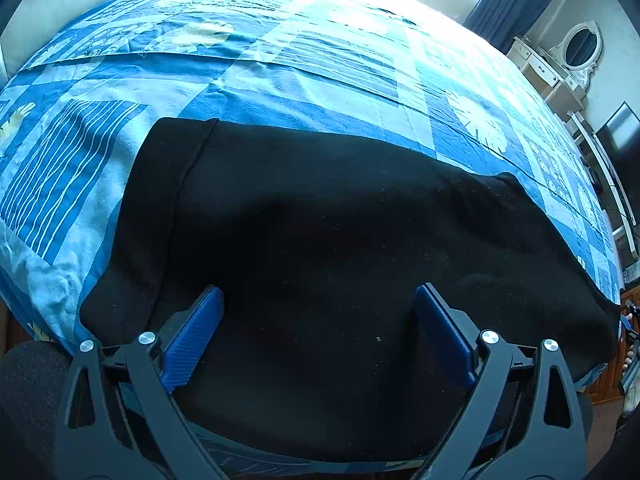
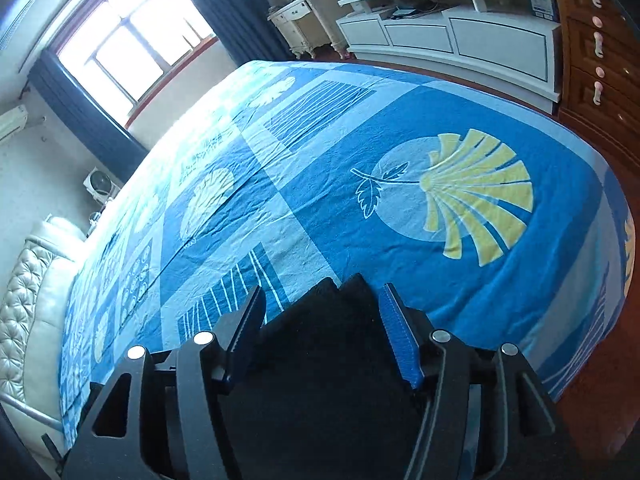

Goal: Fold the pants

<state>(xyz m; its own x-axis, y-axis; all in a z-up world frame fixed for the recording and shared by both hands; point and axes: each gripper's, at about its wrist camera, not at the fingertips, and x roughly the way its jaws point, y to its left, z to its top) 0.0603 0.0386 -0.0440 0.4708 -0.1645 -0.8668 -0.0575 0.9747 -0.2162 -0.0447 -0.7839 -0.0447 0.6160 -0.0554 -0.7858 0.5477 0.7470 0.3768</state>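
Observation:
Black pants [image 1: 320,240] lie spread flat on the blue patterned bedsheet [image 1: 280,80], with the waistband at the left and the legs running off to the right edge. My left gripper [image 1: 319,300] is open and empty, its blue pads [image 1: 200,332] wide apart just above the near part of the pants. In the right wrist view one end of the pants [image 2: 328,340] lies between the fingers of my right gripper [image 2: 324,304], which is open. The pads [image 2: 400,340] stand apart on either side of the cloth without clamping it.
The bed [image 2: 400,140] fills both views. A white padded headboard [image 2: 32,280] is at the left. A white TV cabinet [image 2: 460,36], a wooden wardrobe [image 2: 592,72] and a white dressing table [image 1: 560,64] stand beyond the bed. A window [image 2: 132,48] with dark curtains is behind.

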